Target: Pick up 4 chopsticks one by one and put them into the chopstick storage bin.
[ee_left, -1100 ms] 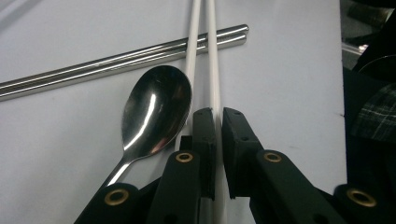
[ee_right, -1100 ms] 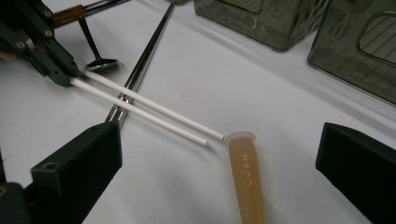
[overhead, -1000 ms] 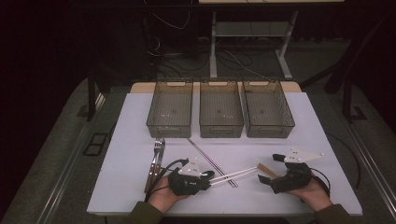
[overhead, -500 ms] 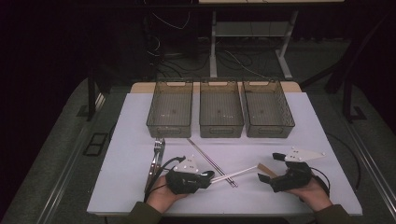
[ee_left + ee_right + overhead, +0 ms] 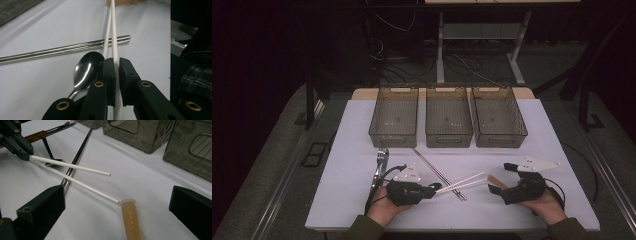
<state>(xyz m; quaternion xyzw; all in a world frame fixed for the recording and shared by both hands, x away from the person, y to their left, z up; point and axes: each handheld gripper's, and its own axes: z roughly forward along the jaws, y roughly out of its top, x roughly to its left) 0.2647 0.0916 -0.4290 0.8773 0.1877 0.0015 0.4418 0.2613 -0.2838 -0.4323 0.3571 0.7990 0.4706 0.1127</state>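
My left gripper [image 5: 434, 188] [image 5: 117, 61] is shut on a pair of white chopsticks [image 5: 462, 182] [image 5: 111, 30]. One stick is pinched between the pads and the other runs in beside the left jaw. The sticks fan out to the right across a pair of steel chopsticks [image 5: 439, 174] [image 5: 62, 50]. One white tip touches a tan spoon-like handle [image 5: 130, 220] [image 5: 494, 179]. My right gripper [image 5: 502, 179] [image 5: 118, 202] stands open with that handle between its jaws, untouched. The right gripper view also takes in the left gripper [image 5: 23, 153]. A steel spoon [image 5: 86, 68] lies under my left jaws.
Three smoky clear bins [image 5: 394, 135] [image 5: 449, 137] [image 5: 499, 137] stand in a row at the back of the white table [image 5: 557, 145]. A fork [image 5: 381, 162] with a dark handle lies at the left. The table's front edge is close behind both hands.
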